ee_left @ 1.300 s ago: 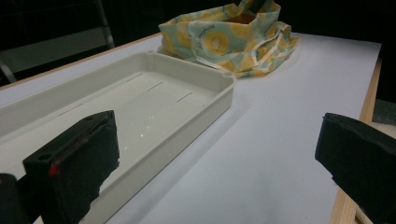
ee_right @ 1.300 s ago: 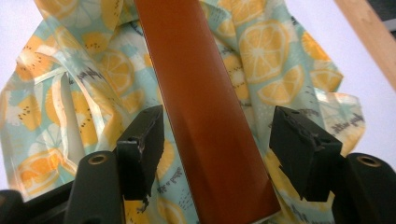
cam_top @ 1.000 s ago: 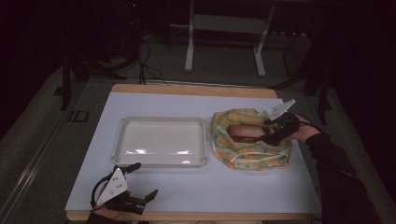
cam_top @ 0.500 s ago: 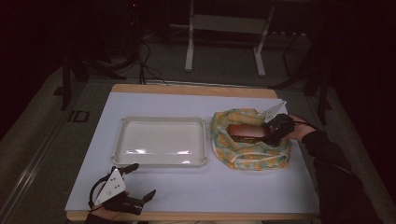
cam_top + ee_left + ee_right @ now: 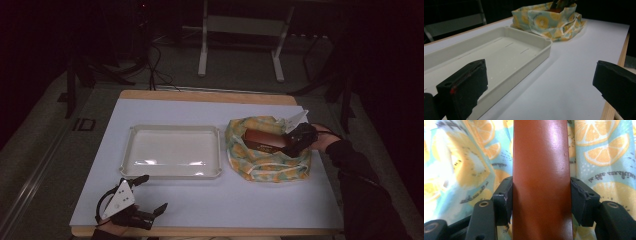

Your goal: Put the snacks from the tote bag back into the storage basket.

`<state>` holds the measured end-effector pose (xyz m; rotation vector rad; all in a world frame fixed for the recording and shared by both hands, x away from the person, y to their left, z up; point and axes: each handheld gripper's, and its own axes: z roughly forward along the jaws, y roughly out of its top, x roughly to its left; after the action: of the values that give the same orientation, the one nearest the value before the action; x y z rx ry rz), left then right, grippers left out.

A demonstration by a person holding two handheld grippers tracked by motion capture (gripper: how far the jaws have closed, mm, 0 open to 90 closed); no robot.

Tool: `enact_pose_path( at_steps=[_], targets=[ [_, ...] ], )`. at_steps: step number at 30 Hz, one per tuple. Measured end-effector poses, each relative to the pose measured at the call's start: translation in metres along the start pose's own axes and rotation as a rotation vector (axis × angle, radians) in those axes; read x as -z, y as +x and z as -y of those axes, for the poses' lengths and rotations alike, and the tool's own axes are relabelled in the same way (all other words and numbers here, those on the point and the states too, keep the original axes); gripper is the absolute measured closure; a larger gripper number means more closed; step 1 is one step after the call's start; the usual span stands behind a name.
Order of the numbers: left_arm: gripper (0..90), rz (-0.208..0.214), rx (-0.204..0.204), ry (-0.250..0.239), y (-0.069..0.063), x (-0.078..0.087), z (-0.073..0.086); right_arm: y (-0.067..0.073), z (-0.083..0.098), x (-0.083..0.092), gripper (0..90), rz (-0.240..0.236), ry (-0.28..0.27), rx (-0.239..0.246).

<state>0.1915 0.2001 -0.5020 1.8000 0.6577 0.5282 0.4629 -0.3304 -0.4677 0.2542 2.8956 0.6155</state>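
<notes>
My right gripper point(image 5: 541, 202) has just closed onto the brown box point(image 5: 541, 170) inside the fruit-print bag point(image 5: 267, 150). My left gripper point(image 5: 147, 192) gapes wide, empty, beside the tray point(image 5: 172, 172).

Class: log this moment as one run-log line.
right gripper: just closed on brown box in fruit-print bag | left gripper: open, idle | tray: empty

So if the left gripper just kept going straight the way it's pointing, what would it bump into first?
Probably the white tray; the open left gripper aims along its near edge, though it might slide past over bare table.
</notes>
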Motion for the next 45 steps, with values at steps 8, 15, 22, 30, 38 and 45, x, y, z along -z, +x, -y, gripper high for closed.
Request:
enact_pose_path(
  at_steps=[8, 15, 22, 30, 38, 45],
  targets=[
    [0.0, -0.002, -0.018, 0.006, -0.002, 0.000, 0.000, 0.000, -0.004, 0.011, 42.6, 0.003, -0.021, -0.011],
    [0.0, -0.004, -0.018, -0.003, -0.002, 0.001, -0.001, 0.000, -0.006, 0.026, 42.7, 0.023, -0.049, -0.031],
    [0.0, 0.003, -0.016, -0.005, -0.003, 0.000, -0.002, 0.002, -0.012, 0.045, 42.8, 0.047, -0.076, -0.031],
    [0.0, 0.005, -0.024, 0.000, -0.004, 0.000, -0.002, 0.003, -0.026, 0.070, 42.7, 0.081, -0.089, -0.028],
    [0.0, 0.013, -0.026, -0.001, -0.004, -0.001, -0.002, 0.004, -0.043, 0.087, 42.8, 0.088, -0.079, -0.008],
    [0.0, 0.017, -0.028, 0.001, -0.005, -0.002, -0.002, 0.006, -0.060, 0.096, 42.8, 0.099, -0.080, 0.006]
  ],
)
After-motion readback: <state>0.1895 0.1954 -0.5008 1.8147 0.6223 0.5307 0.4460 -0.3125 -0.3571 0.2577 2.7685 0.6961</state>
